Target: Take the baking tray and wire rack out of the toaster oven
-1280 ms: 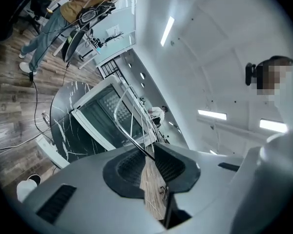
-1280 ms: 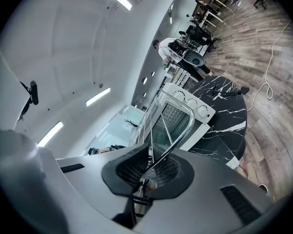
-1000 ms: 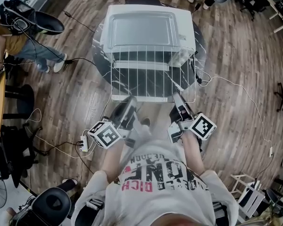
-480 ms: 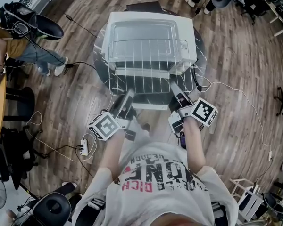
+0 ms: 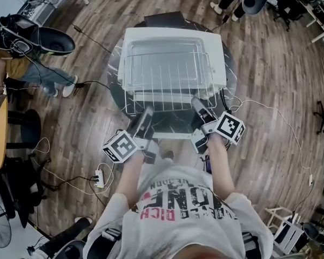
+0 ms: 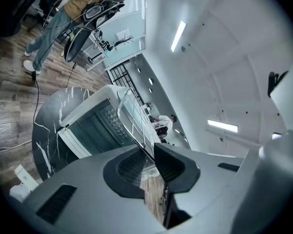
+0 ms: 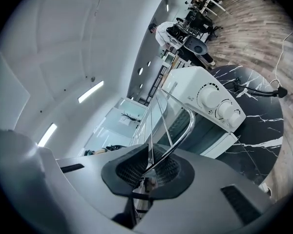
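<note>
Head view: wire rack (image 5: 167,85) is out of the toaster oven (image 5: 218,55) and held above its roof by both grippers.
Left gripper (image 5: 146,115) and right gripper (image 5: 197,108) each have their fingers clamped on the rack's near edge wire, one toward each corner. The baking tray (image 5: 164,43) already lies on top of the oven, beneath the rack, so both pieces look to be out; setting the rack down seems all that remains. The oven door (image 5: 173,125) hangs open toward the person over the round marbled worktop (image 5: 114,58). A cable (image 5: 270,108) and a power strip (image 5: 99,176) lie on the floor nearby.
</note>
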`<state>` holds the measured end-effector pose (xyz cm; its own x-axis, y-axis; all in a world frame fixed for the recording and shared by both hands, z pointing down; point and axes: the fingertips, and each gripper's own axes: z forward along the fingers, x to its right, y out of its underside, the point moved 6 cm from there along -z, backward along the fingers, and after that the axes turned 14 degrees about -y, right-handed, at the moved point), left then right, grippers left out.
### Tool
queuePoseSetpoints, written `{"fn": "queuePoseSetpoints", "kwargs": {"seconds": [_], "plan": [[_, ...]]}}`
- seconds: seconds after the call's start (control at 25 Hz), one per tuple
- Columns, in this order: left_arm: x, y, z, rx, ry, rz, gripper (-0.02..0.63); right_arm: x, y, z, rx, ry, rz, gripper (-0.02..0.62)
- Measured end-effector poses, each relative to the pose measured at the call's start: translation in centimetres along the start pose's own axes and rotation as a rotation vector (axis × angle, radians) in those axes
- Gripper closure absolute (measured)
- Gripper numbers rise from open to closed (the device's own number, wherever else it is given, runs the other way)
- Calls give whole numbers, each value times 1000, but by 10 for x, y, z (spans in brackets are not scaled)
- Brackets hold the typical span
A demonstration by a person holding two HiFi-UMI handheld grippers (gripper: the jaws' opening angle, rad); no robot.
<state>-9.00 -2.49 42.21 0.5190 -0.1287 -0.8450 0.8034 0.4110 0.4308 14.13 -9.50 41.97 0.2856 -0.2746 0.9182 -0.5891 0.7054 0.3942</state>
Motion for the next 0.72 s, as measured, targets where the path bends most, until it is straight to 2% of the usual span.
{"fn": "queuePoseSetpoints", "kwargs": {"seconds": [0.72], "plan": [[-6,-52,67,-99,25,11,549,10,-28,51,77,56,16,580]]}}
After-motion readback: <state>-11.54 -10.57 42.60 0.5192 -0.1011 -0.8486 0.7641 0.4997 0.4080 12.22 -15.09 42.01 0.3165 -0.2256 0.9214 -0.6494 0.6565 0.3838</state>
